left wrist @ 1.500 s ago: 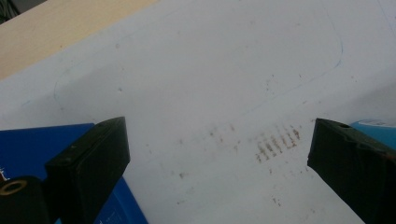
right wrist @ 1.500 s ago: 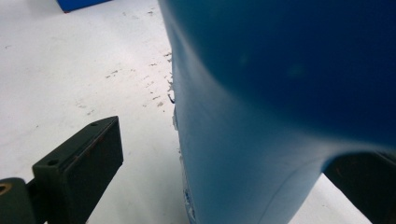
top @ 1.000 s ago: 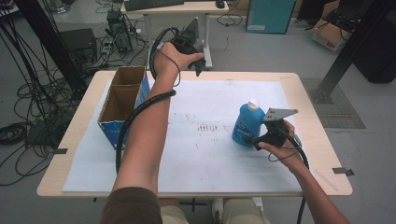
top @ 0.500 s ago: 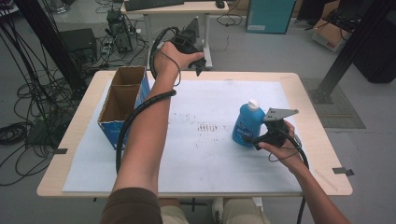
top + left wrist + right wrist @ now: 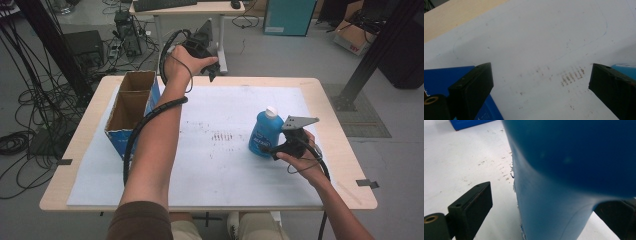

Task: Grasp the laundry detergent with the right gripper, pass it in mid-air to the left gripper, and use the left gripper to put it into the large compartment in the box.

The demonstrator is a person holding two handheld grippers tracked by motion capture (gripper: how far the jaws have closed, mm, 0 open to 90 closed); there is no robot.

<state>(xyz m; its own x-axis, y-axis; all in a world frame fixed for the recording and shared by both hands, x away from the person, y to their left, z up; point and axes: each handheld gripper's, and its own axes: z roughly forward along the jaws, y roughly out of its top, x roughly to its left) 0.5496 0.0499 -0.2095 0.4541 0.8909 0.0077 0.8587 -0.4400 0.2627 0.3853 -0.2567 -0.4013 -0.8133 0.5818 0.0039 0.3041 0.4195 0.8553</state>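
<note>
A blue bottle with a white cap stands upright on the white mat, right of centre. My right gripper is at its base with the jaws on either side of the bottle. In the right gripper view my right gripper is open; a gap shows between its left jaw and the bottle wall. My left gripper is held up over the table's far edge. In its own view my left gripper is open and empty, looking down on the stained mat.
An open blue cardboard box with two compartments stands at the mat's left edge; its blue side shows by the left jaw. Brown smudges mark the mat's centre. The wooden table borders the mat. Cables and another desk lie beyond.
</note>
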